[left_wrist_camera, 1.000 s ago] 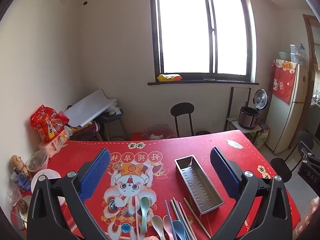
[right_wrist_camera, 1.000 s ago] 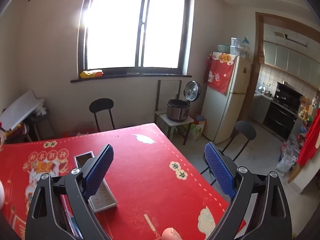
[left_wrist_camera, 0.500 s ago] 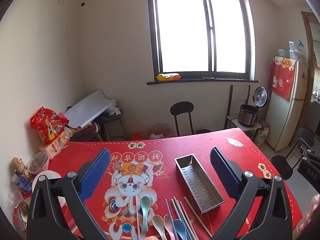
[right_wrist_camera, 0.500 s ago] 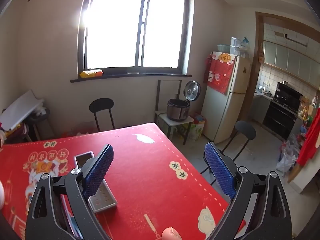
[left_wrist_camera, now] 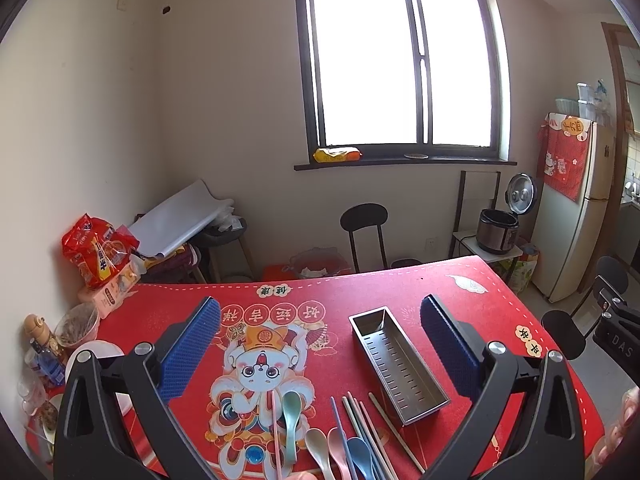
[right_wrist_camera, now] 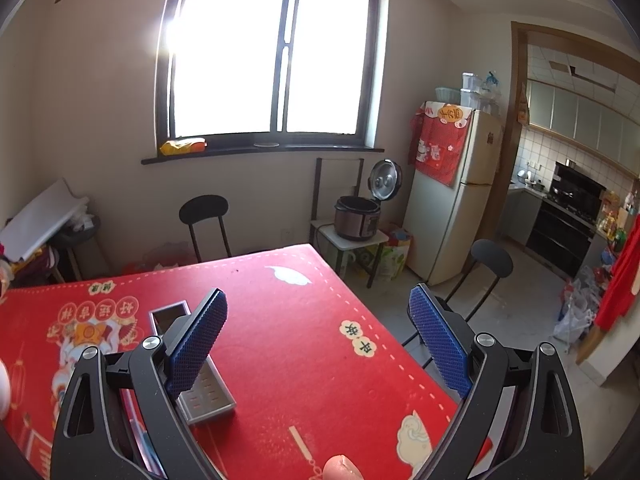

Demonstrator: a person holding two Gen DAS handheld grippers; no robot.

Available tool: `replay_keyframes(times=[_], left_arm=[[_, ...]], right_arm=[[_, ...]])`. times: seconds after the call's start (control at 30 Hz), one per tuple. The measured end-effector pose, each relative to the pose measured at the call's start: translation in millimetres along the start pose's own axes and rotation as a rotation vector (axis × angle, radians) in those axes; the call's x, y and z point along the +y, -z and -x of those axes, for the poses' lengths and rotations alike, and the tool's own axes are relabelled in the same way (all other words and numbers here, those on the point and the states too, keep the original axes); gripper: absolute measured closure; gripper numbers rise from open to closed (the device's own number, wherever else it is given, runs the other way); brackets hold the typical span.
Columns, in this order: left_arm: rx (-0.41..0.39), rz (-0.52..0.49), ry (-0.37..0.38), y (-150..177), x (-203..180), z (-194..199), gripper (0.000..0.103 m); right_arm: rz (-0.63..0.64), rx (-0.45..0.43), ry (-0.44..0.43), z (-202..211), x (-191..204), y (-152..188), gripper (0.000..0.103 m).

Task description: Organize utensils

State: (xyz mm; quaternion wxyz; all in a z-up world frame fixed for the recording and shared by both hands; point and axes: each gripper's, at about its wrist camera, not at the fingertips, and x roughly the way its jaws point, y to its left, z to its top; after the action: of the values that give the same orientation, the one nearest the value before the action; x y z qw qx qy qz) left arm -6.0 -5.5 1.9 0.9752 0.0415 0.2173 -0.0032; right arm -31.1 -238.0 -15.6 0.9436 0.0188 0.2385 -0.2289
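1. L gripper is hanging above the desk w/ fingers spread wide, nothing between them. R gripper is doing likewise: fingers fully apart, gripping nothing.
2. Task items are lying at the near desk edge, below the L fingers: green spoon, more pastel spoons and chopsticks in a loose fan, some touching or overlapping. Steel tray is sitting just to their right, perforated floor, nothing in it.
3. Handling, my judgement: spoons are looking like light plastic or melamine, stiff, smooth, so likely slippery against the pads; best taken across the handle mid-length, not the bowl. Chopsticks: thin, stiff, very light, lying flat on the cloth, prone to rolling; pinching across the middle, one or a pair at a time, seems safest. Tray prob. light sheet metal, may be sliding if nudged.
4. View diffs: L wrist view is showing the whole utensil fan plus the full tray. R wrist view is showing only the tray, partly behind its own finger, plus slivers of the utensils at the bottom left; it is mostly taking in the desk's right half and the kitchen beyond, which L is barely catching.
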Motion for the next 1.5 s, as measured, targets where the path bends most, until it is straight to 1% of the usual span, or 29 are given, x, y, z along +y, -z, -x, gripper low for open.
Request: replay_keyframes(times=[1.5], left_arm=[[-0.003,-0.016,0.004,1.3,-3.1,4.7,0.005]], right_arm=[[0.012,0.018,-0.004,-0.8,1.5,0.2,0.013]])
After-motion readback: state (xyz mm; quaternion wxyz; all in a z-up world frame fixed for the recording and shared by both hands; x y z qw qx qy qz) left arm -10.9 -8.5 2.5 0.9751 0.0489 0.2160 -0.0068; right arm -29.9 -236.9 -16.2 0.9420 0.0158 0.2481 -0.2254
